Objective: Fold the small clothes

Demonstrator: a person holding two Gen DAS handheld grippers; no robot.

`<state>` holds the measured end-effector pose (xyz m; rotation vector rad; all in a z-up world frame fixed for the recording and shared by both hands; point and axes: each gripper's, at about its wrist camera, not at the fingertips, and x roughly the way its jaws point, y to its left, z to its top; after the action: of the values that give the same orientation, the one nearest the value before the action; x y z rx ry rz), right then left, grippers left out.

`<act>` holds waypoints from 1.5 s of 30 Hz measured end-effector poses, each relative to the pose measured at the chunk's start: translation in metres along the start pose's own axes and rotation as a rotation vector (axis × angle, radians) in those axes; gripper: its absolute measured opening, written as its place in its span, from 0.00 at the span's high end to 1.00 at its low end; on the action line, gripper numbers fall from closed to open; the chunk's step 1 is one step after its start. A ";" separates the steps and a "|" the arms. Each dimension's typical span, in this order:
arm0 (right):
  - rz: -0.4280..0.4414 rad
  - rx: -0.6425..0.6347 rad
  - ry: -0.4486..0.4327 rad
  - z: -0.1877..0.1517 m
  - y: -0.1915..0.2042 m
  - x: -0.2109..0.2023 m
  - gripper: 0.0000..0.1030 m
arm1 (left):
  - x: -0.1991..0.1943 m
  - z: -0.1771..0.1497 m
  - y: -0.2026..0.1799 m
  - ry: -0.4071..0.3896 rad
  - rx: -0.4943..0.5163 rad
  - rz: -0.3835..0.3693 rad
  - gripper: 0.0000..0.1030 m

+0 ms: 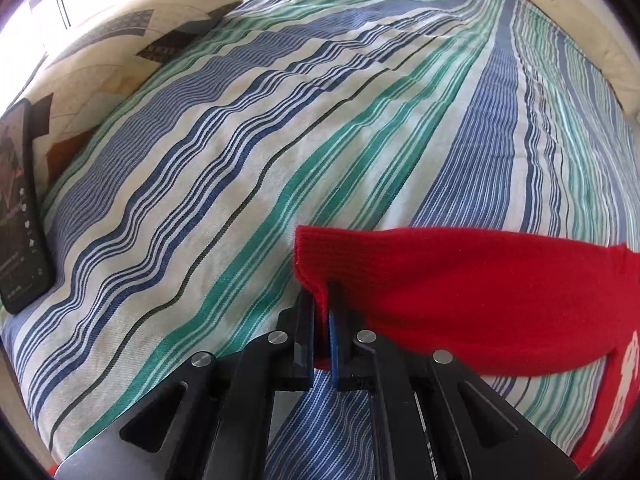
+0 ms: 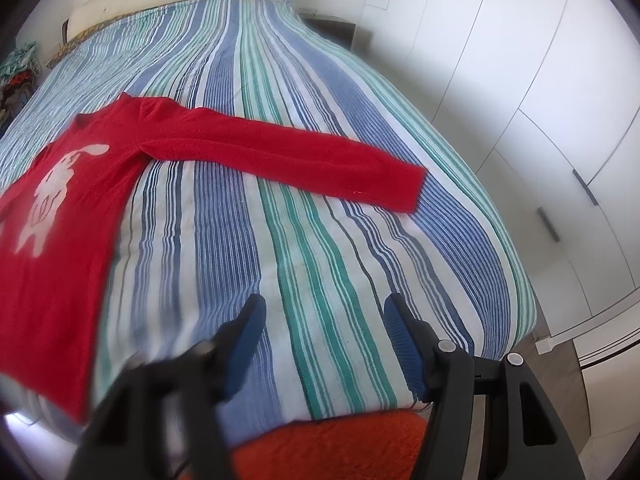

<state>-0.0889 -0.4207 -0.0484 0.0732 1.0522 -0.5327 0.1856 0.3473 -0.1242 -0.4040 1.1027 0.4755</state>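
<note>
A red knit sweater [image 2: 60, 208] with a white figure on its chest lies flat on the striped bed cover [image 2: 304, 240]. One sleeve [image 2: 288, 152] stretches out to the right, with its cuff near the bed's side. In the left wrist view the other sleeve [image 1: 460, 292] lies across the cover. My left gripper [image 1: 321, 298] is shut on the corner of that sleeve's cuff, and red cloth is pinched between its blue pads. My right gripper [image 2: 324, 316] hangs open over bare striped cover near the bed's foot, right of the sweater's body, with nothing between its fingers.
A dark phone [image 1: 22, 208] with a lit screen leans at the left edge by patterned cream pillows [image 1: 120, 40]. White wardrobe doors [image 2: 520, 80] run along the bed's right side. An orange rug [image 2: 332, 448] lies at the foot. A heap of clothes [image 2: 16, 72] sits far left.
</note>
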 end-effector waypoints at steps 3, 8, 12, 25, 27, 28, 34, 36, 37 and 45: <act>0.005 0.011 -0.006 -0.001 -0.003 -0.001 0.40 | 0.000 0.000 0.000 -0.002 0.010 0.007 0.96; 0.017 0.021 -0.009 0.000 -0.005 -0.002 0.40 | -0.006 -0.003 -0.003 -0.014 0.037 0.001 0.86; 0.020 0.020 -0.024 -0.001 -0.005 -0.004 0.40 | -0.038 -0.010 -0.004 -0.080 0.041 0.005 0.24; -0.027 -0.015 -0.021 0.000 0.005 -0.005 0.37 | -0.133 -0.084 -0.075 -0.204 0.266 -0.225 0.14; -0.037 -0.032 -0.020 0.000 0.008 -0.005 0.35 | -0.133 -0.097 -0.092 -0.182 0.319 -0.249 0.14; -0.040 -0.039 -0.019 -0.001 0.009 -0.005 0.35 | -0.132 -0.104 -0.100 -0.171 0.341 -0.258 0.13; -0.011 -0.021 -0.026 -0.001 0.003 -0.006 0.35 | -0.098 -0.136 -0.117 -0.091 0.423 -0.244 0.13; 0.004 -0.005 -0.033 -0.002 0.000 -0.007 0.35 | -0.091 -0.141 -0.116 -0.075 0.441 -0.237 0.13; 0.007 0.000 -0.036 -0.003 -0.001 -0.008 0.35 | -0.089 -0.142 -0.115 -0.070 0.446 -0.232 0.13; 0.004 -0.024 -0.037 -0.001 0.004 -0.007 0.35 | -0.080 -0.148 -0.119 -0.036 0.455 -0.209 0.13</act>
<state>-0.0904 -0.4139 -0.0435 0.0434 1.0216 -0.5160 0.1112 0.1563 -0.1012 -0.1060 1.0836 0.0406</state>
